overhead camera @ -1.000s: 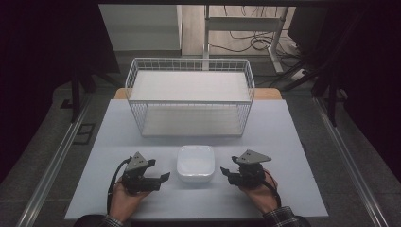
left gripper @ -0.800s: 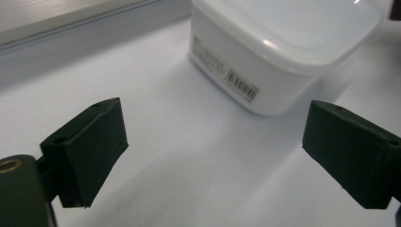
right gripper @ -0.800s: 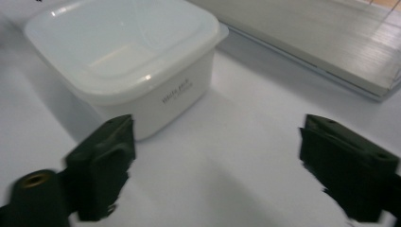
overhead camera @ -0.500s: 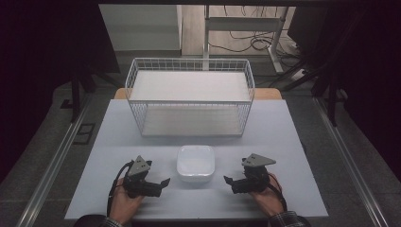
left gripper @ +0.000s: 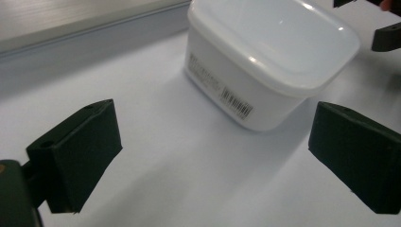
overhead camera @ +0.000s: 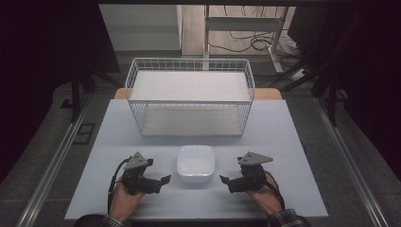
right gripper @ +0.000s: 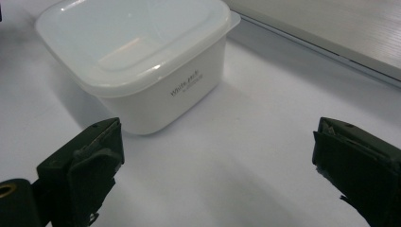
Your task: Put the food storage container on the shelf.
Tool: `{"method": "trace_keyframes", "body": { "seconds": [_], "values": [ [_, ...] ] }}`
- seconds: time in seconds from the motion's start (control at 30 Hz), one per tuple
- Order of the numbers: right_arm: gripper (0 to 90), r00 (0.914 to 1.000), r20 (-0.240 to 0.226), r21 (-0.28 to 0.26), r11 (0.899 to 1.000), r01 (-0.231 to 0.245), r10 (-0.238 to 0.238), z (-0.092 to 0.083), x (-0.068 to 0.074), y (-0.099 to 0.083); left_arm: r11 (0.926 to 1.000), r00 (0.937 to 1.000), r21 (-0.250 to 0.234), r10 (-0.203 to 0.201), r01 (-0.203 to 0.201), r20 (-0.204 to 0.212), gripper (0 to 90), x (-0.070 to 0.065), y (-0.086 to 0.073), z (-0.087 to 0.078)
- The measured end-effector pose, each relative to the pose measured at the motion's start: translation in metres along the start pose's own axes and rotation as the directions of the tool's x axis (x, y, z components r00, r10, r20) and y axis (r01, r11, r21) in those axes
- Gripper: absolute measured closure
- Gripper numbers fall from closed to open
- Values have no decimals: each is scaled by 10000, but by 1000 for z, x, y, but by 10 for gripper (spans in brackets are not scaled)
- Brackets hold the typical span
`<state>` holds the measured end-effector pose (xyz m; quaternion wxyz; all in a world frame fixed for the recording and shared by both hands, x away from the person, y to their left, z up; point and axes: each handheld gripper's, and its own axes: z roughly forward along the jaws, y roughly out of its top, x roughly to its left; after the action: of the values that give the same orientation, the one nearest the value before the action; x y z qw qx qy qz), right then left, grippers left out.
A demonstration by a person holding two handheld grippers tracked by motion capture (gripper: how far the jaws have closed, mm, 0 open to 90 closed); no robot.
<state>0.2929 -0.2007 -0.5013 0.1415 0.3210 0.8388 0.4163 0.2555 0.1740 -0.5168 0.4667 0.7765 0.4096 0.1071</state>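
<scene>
Lidded white container (overhead camera: pixel 196 163) — between both open grippers

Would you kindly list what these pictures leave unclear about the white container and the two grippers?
- White container: contents hidden by its frosted lid, in all views.
- Its barcode label: print too small, left gripper view.
- Its far edge: cut off by the frame, right gripper view.
- Wire basket: any contents too small and faint, high view.

Container (left gripper: pixel 265 56) label print too small; far corner cut off.
</scene>
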Motion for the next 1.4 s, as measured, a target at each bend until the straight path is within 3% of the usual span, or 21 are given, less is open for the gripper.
{"method": "trace_keyframes", "body": {
  "seconds": [0.33, 0.5, 0.6, 0.73, 0.9, 1.13, 1.33, 1.4],
  "values": [
    [0, 9997, 132, -136, 9997, -190, 192, 2, 4, 8, 9998, 9989, -105, 154, -149, 442, 27, -7, 12, 4],
    [0, 9998, -83, 39, 9998, -204, 204, 7, 9, 16, 9998, 9984, -58, 188, -185, 534, 40, -9, 22, 11],
    [59, 9988, -261, 434, 9982, -407, 419, 10, 11, 25, 9998, 9984, -28, 211, -210, 527, 68, -9, 27, 14],
    [92, 9973, -428, 439, 9974, -573, 592, 12, 10, 30, 9995, 9982, 25, 320, -321, 516, 84, -9, 32, 17],
    [132, 9986, -447, 275, 9992, -274, 286, 17, 11, 44, 9972, 9970, 354, 640, -655, 433, 99, -7, 43, 30],
    [132, 9987, -501, 656, 9977, 140, -107, 33, 15, 58, 9966, 9971, 491, 641, -660, 404, 103, -7, 55, 40],
    [117, 9979, -644, 821, 9966, -19, 73, 49, 15, 65, 9977, 9983, 634, 208, -242, 540, 88, 2, 47, 52],
    [102, 9961, -812, 889, 9956, -286, 359, 53, 12, 61, 9984, 9961, 552, -128, 81, 868, 85, 5, 43, 54]
  ]
}}
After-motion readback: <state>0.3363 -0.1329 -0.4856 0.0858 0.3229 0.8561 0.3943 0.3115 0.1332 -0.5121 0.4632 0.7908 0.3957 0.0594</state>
